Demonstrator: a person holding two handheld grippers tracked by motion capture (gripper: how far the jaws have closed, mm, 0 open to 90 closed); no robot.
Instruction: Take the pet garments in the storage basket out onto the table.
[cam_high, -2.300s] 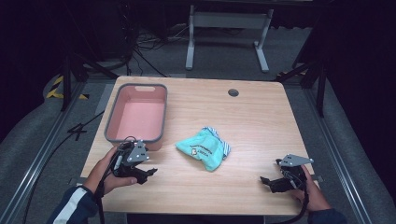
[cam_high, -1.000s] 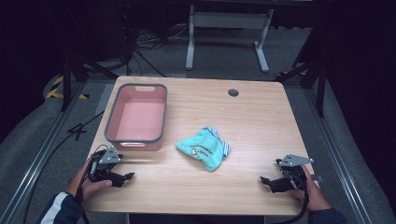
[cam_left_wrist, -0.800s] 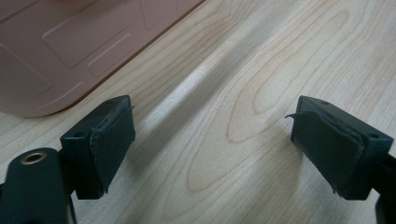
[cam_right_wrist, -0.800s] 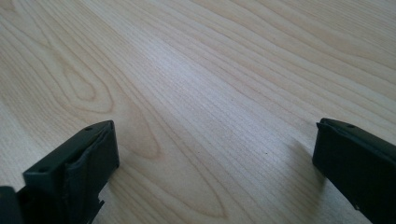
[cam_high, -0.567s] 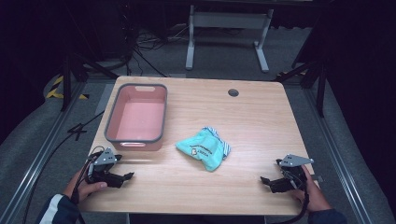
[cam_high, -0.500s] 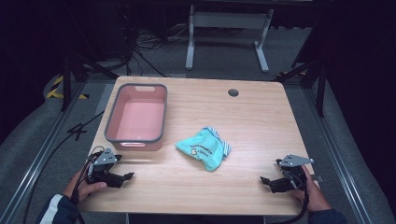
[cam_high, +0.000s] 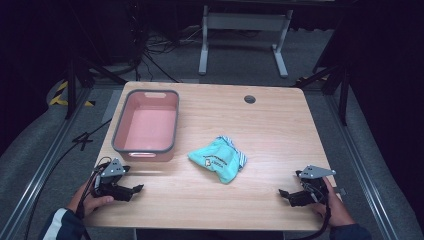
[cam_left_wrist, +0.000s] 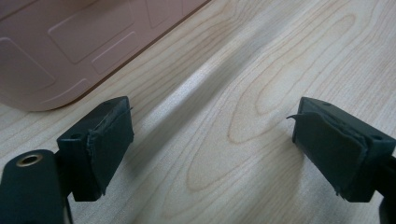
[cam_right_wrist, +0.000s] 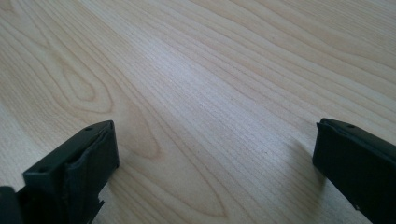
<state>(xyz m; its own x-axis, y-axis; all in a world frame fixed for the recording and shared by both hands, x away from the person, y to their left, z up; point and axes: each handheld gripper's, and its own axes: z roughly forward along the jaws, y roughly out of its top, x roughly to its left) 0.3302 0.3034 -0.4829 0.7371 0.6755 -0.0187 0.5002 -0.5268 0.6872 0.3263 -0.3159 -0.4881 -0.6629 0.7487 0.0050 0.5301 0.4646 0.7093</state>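
Teal cloth (cam_high: 218, 160) bunched, long axis seemingly diagonal, left gripper (cam_high: 135, 189) and right gripper (cam_high: 285, 194) spread, empty

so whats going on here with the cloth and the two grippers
A person sits at a wooden table with a gripper in each hand. The left gripper rests near the front left corner, just in front of a pink bin; the right gripper rests near the front right. Both have open, empty jaws. A crumpled teal cloth lies on the table between them, right of the bin, and neither gripper touches it.
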